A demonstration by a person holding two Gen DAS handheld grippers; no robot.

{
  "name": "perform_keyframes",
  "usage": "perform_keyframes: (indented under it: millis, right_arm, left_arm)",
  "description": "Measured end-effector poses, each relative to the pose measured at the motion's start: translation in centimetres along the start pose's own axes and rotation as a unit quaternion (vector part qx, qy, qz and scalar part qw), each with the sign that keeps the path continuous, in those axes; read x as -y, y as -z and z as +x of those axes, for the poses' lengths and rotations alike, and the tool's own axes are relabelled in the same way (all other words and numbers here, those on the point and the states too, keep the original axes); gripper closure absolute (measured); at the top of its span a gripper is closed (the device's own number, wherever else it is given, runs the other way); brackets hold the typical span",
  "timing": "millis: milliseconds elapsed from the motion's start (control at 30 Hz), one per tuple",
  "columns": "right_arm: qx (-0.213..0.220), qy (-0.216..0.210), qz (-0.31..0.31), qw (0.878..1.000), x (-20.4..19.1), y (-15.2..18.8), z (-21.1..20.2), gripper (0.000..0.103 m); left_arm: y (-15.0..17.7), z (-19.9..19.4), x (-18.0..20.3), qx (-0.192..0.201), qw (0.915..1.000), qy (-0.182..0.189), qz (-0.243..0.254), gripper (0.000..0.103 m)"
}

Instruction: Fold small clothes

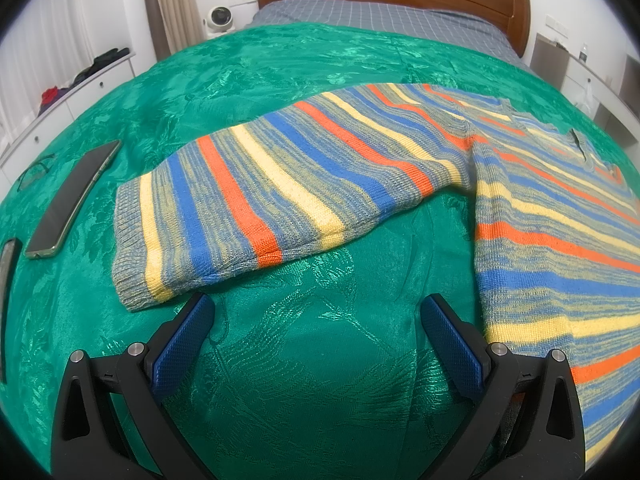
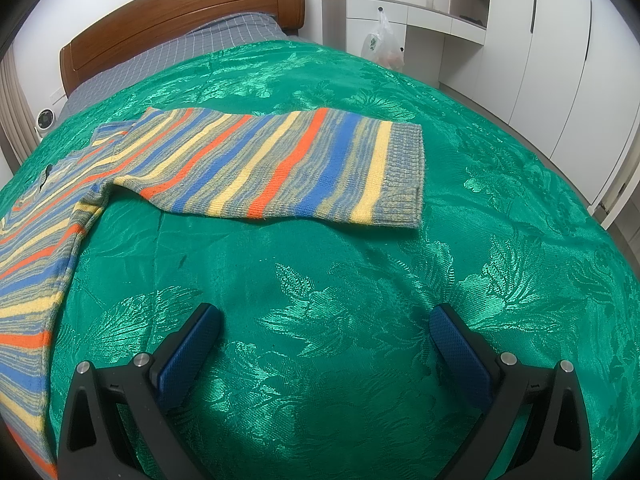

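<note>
Striped sweater (image 1: 520, 208) lies flat on the green bedspread (image 1: 312, 360).
Left gripper (image 1: 316, 332) and right gripper (image 2: 326, 340): jaws spread, empty. Only the left view shows a phone (image 1: 74, 196) near the bedspread's left edge; only the right shows wardrobes (image 2: 552, 60).

We saw the left hand-held gripper (image 1: 318, 308) as two black plastic arms that widened toward the camera, each with a triangular cut-out near its outer edge. Each arm carried two round silver screw heads on top. Its fingers (image 1: 184, 344) were lined with blue pads bearing a fine dotted, knurled texture, and the pads tapered to rounded tips. The right hand-held gripper (image 2: 326, 320) had the same build: glossy black arms, triangular openings, paired silver screw heads, and blue textured pads (image 2: 460, 352) on the inner faces. We saw no cables, markings, sleeves or skin in either view.
</note>
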State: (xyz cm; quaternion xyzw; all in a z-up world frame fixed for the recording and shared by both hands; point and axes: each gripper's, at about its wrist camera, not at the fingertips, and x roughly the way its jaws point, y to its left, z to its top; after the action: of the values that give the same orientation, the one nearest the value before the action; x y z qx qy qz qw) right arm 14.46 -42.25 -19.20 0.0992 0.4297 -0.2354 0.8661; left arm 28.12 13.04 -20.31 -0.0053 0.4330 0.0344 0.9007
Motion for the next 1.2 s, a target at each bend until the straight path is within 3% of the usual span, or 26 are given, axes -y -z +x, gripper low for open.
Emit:
perform_keyframes:
  millis: [533,633,667,767,833,967,1033,1067,1100,1200]
  right_arm:
    - [-0.011,-0.001,-0.004,1.0,-0.2,-0.5,0.5,0.0]
    - [-0.025,-0.038,-0.015,0.999,0.5,-0.8,0.4,0.0]
    - [-0.039,-0.076,-0.017,0.996,1.2,-1.1,0.2,0.0]
    - [-0.073,-0.198,0.036,0.977,4.5,-2.2,-1.0,0.0]
    - [-0.062,-0.264,0.103,0.957,8.2,-3.8,-2.1,0.0]
    - [-0.044,-0.289,0.202,0.935,13.1,-7.8,-1.5,0.001]
    - [-0.077,-0.316,0.248,0.912,14.0,-8.9,1.2,0.01]
    - [-0.09,-0.324,0.266,0.904,14.1,-9.0,2.2,0.023]
    - [-0.102,-0.325,0.28,0.898,14.0,-9.0,3.4,0.028]
    - [-0.135,-0.307,0.279,0.9,12.5,-9.0,6.0,0.031]
  left_arm:
    - [-0.1,0.3,0.2,-0.002,1.0,-0.001,0.0,0.0]
    - [-0.4,0.1,-0.1,-0.014,0.9999,0.005,-0.001,0.0]
    - [-0.5,-0.1,-0.2,-0.018,0.9998,0.011,0.0,0.0]
    - [-0.3,-2.0,-1.2,-0.035,0.998,0.053,-0.004,0.001]
    - [0.7,-4.5,-2.4,-0.03,0.9962,0.08,-0.016,0.001]
    - [2.9,-8.6,-3.0,-0.001,0.995,0.096,-0.027,0.001]
    - [4.1,-10.0,-3.0,0.012,0.9948,0.096,-0.034,0.001]
    - [4.3,-10.3,-3.1,0.015,0.9948,0.094,-0.036,0.001]
    - [4.9,-10.7,-3.0,0.018,0.9951,0.091,-0.035,0.001]
    - [6.1,-11.0,-1.9,0.025,0.9968,0.076,-0.002,0.001]
